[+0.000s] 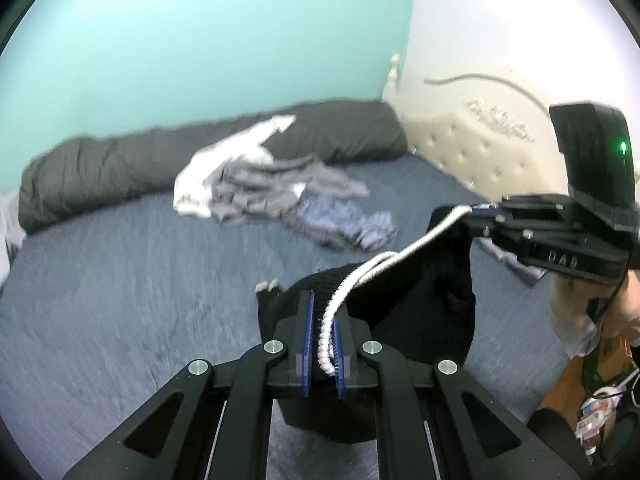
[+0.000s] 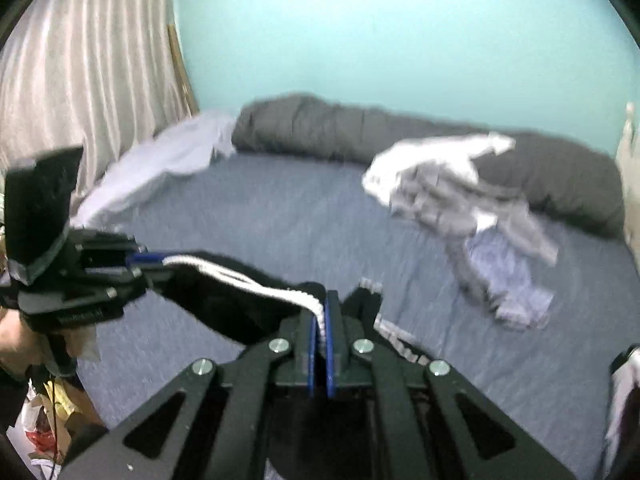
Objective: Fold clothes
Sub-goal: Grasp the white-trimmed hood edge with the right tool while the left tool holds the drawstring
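A black garment with a white drawstring hangs stretched between both grippers above the bed. In the left wrist view my left gripper is shut on one end of its waistband, cord and cloth pinched between the blue pads. My right gripper holds the other end at the right. The right wrist view shows the same from the other side. There my right gripper is shut on the black garment and drawstring, and my left gripper grips it at the left.
A pile of white and grey clothes and a blue striped piece lie on the blue bed sheet. A dark rolled duvet lines the teal wall. A cream headboard is at right, a curtain at left, and floor clutter beside the bed.
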Demonstrator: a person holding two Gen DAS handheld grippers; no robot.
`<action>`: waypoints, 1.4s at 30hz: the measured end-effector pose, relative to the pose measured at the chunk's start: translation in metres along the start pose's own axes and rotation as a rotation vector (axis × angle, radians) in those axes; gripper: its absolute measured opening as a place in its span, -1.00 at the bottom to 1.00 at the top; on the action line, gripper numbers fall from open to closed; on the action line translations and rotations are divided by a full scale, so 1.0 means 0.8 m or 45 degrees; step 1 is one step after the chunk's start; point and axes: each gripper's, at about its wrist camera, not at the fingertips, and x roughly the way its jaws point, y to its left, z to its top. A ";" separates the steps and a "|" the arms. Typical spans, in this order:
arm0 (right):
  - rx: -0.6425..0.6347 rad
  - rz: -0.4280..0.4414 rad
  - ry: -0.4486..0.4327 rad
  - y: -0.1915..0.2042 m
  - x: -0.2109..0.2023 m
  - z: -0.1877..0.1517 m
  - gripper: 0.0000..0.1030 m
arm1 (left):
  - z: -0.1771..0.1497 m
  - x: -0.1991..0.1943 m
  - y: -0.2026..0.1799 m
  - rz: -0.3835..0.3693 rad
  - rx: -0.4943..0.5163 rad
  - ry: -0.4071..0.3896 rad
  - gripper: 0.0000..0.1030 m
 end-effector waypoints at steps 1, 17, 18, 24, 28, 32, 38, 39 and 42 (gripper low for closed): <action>-0.013 -0.007 -0.026 0.002 -0.017 0.014 -0.94 | 0.013 -0.015 -0.009 -0.002 0.010 -0.021 -0.83; -0.050 0.061 0.097 -0.014 -0.063 -0.043 -0.94 | -0.040 -0.019 -0.081 -0.041 0.052 0.109 -0.83; -0.033 0.080 0.129 -0.016 -0.054 -0.061 -0.94 | -0.053 -0.009 -0.081 -0.045 0.043 0.135 -0.83; 0.084 0.175 0.303 -0.035 0.000 -0.162 -0.89 | -0.112 0.051 -0.069 -0.057 0.000 0.270 -0.83; 0.181 0.164 0.318 -0.049 0.012 -0.205 -0.29 | -0.127 0.071 -0.062 -0.074 -0.026 0.292 -0.83; 0.304 0.161 0.302 -0.065 0.011 -0.228 0.17 | -0.130 0.070 -0.061 -0.067 -0.028 0.288 -0.83; 0.375 0.202 0.374 -0.065 0.024 -0.249 0.19 | -0.122 0.080 -0.052 -0.065 -0.057 0.285 -0.83; 0.384 0.211 0.384 -0.063 0.028 -0.252 0.19 | -0.122 0.081 -0.052 -0.066 -0.062 0.284 -0.83; 0.406 0.206 0.414 -0.057 0.038 -0.258 0.19 | -0.119 0.083 -0.051 -0.067 -0.071 0.283 -0.83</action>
